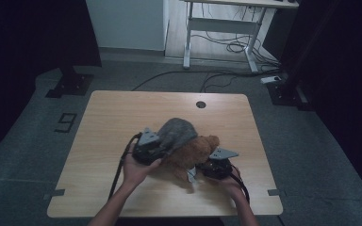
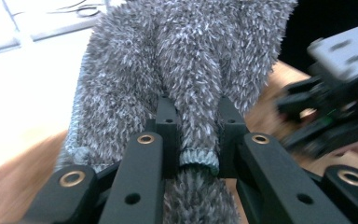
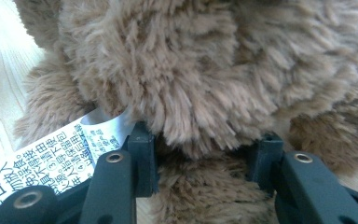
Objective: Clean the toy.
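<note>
A grey fuzzy knit piece (image 1: 176, 132) lies draped over a brown plush toy (image 1: 198, 150) in the middle of the wooden table (image 1: 122, 117). My left gripper (image 1: 162, 149) comes in from the left. In the left gripper view it (image 2: 196, 112) is shut on a fold of the grey piece (image 2: 182, 60), near its ribbed hem. My right gripper (image 1: 202, 167) sits at the toy's near right side. In the right gripper view its jaws (image 3: 205, 140) press on a lump of brown fur (image 3: 205, 70). A white printed label (image 3: 51, 158) hangs from the toy beside the left jaw.
The table has a round cable hole (image 1: 201, 104) at its far edge. Beyond it stand a white desk frame (image 1: 226, 28) and loose cables (image 1: 217, 75) on the floor. The right gripper's body (image 2: 331, 112) shows close by in the left gripper view.
</note>
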